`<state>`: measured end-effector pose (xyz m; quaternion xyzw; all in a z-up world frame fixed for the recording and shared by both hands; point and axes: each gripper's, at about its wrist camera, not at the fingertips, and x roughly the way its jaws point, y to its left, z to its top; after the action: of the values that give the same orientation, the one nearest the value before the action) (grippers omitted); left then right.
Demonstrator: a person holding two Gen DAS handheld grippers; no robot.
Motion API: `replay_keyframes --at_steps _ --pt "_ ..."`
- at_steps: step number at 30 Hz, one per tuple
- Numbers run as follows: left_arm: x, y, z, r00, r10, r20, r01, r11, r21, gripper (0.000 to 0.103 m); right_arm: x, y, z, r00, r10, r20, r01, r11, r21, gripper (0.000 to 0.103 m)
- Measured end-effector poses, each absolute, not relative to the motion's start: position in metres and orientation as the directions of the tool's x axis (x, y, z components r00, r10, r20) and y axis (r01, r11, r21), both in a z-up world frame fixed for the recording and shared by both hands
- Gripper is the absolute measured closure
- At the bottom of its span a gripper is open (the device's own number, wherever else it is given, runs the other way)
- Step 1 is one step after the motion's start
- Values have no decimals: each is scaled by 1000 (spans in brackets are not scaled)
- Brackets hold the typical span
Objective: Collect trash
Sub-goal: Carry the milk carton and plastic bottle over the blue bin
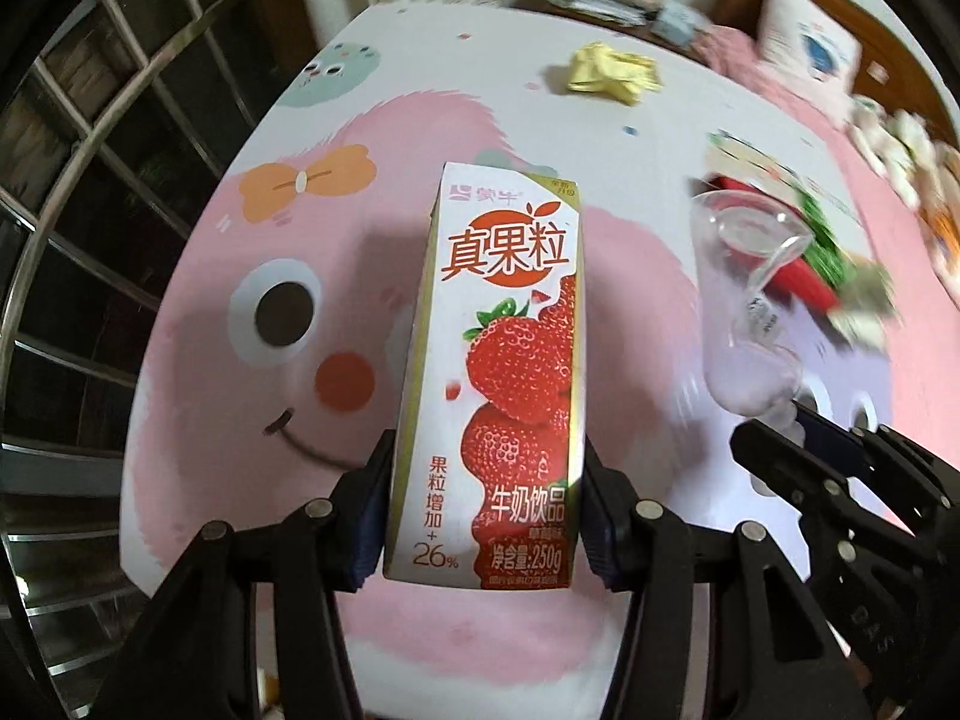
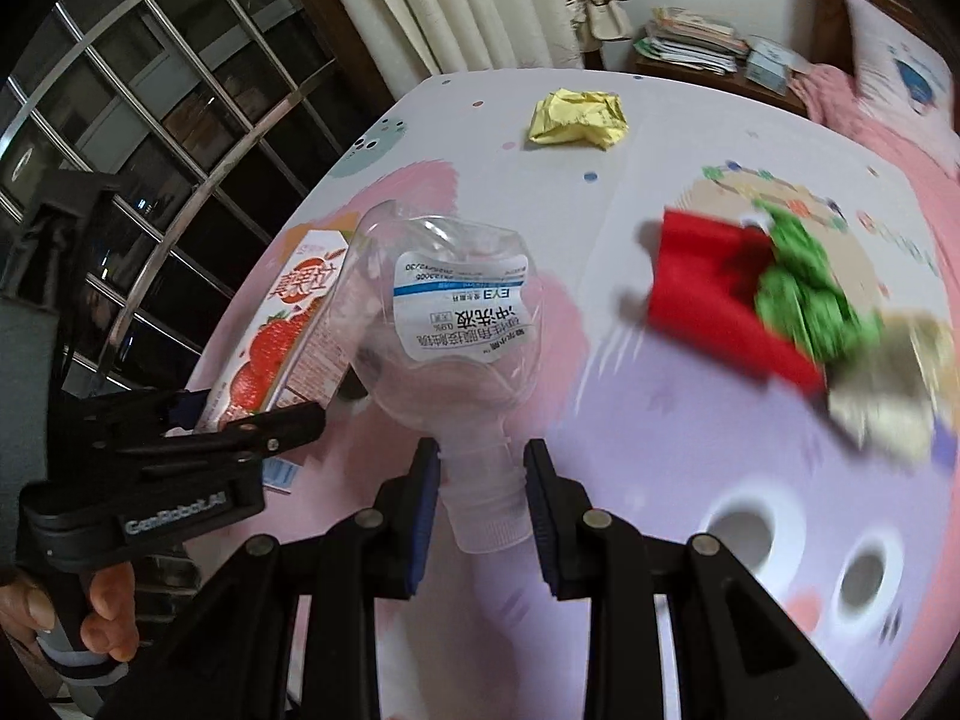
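Observation:
My left gripper [image 1: 483, 498] is shut on a strawberry milk carton [image 1: 504, 372], holding it by its lower end above the pink cartoon tablecloth [image 1: 240, 396]. My right gripper [image 2: 480, 480] is shut on the neck of a crushed clear plastic bottle [image 2: 444, 324] with a blue-and-white label, lifted off the table. The bottle also shows in the left wrist view [image 1: 738, 306], with the right gripper [image 1: 798, 426] below it. The carton [image 2: 288, 324] and left gripper [image 2: 198, 414] show at left in the right wrist view.
A crumpled yellow paper [image 2: 579, 118] lies at the far side of the table. A red wrapper with a green crumpled piece [image 2: 750, 294] lies to the right, blurred. Window bars [image 1: 90, 192] are at left. A pillow [image 1: 810, 54] and stacked papers [image 2: 690, 39] are behind.

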<state>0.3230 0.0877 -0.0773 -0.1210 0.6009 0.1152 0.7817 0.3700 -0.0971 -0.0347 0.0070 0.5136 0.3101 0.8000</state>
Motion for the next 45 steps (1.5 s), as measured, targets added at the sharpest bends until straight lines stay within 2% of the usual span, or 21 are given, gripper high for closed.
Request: replay_keyframes --at_steps 13,23,30,45 --pt "159 99 -39 349 -113 -930 21 993 -112 51 179 -102 -33 402 462 -790 -236 886 399 75" --pt "56 82 -63 268 -197 -943 203 969 -144 51 85 -104 -82 313 425 -849 -131 905 405 75" --pt "23 63 -135 141 -220 -965 193 962 -191 51 62 -112 -153 216 404 -889 -62 914 401 75" --pt "37 27 -362 8 -121 -993 149 982 -119 51 83 -101 -395 48 323 -945 15 946 324 74"
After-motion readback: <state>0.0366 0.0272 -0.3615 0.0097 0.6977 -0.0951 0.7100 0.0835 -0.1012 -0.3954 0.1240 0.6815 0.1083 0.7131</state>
